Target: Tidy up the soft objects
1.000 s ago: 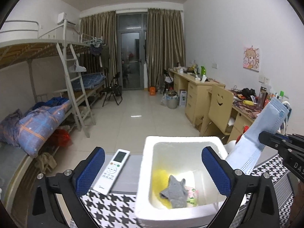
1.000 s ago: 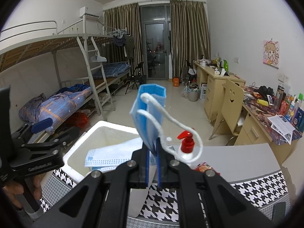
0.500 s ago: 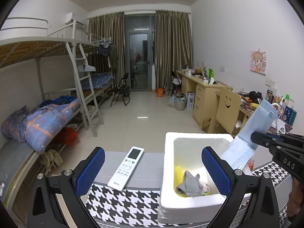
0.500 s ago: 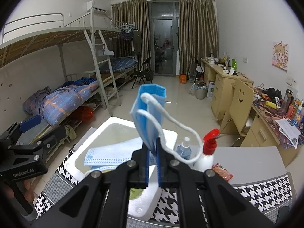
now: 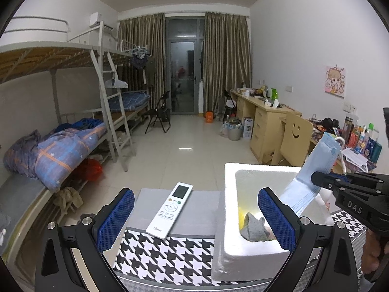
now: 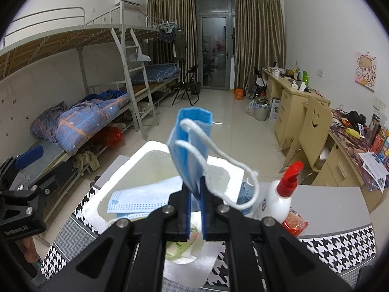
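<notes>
My right gripper (image 6: pixel 195 194) is shut on a folded blue face mask (image 6: pixel 190 141) and holds it upright over the white foam box (image 6: pixel 136 160). Its white ear loops hang to the right. The mask (image 5: pixel 313 170) and the right gripper also show at the right of the left wrist view, above the box (image 5: pixel 228 219). Inside the box lie a grey sock (image 5: pixel 254 226), something yellow and another flat mask (image 6: pixel 138 202). My left gripper (image 5: pixel 194 216) is open and empty, left of the box above the table.
A white remote control (image 5: pixel 170 209) lies on the grey table left of the box. A spray bottle with a red nozzle (image 6: pixel 283 194), a small clear bottle (image 6: pixel 246 192) and a red packet (image 6: pixel 295 223) stand right of the box. A houndstooth cloth (image 5: pixel 165 250) covers the table's front.
The left gripper has drawn back and to the left, so the box now sits further right in its view. The right gripper still holds the mask over the box.
</notes>
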A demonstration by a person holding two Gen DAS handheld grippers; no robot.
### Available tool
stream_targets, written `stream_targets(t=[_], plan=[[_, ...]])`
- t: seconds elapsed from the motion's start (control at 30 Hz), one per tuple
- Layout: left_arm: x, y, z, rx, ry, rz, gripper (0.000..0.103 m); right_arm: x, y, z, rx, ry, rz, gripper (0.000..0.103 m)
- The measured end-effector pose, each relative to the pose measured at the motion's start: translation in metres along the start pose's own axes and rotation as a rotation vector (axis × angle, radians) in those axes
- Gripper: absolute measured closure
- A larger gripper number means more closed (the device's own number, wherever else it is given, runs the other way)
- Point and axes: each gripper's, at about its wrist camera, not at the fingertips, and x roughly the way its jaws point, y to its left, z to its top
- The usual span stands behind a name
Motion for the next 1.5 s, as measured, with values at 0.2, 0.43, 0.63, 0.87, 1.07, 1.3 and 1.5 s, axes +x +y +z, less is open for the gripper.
stream_targets(t=[0.2,0.43,0.63,0.87,1.07,1.3,1.5], plan=[[0.001,0.006,-0.003,0.003,0.005,0.003,0.001,0.014,0.005,0.0,-0.003,0.04,0.01,0.094],[0.002,0.01,-0.006,0.002,0.001,0.01,0.001,0.022,0.01,0.0,-0.012,0.06,0.013,0.094],[0.005,0.018,-0.01,-0.008,0.009,0.014,0.001,0.036,0.013,0.0,-0.027,0.121,0.01,0.063],[0.006,0.019,-0.01,-0.006,0.012,0.008,0.001,0.03,0.023,-0.009,-0.073,0.118,0.005,0.038],[0.004,0.017,-0.01,-0.002,0.011,0.003,0.001,0.016,0.022,-0.008,-0.073,0.086,0.007,0.038],[-0.012,0.009,-0.01,0.002,-0.004,-0.001,0.001,-0.003,0.022,-0.01,-0.07,0.049,0.009,0.033],[-0.03,0.004,-0.013,0.006,-0.014,-0.011,0.001,-0.025,0.022,-0.012,-0.065,-0.004,-0.013,0.02]])
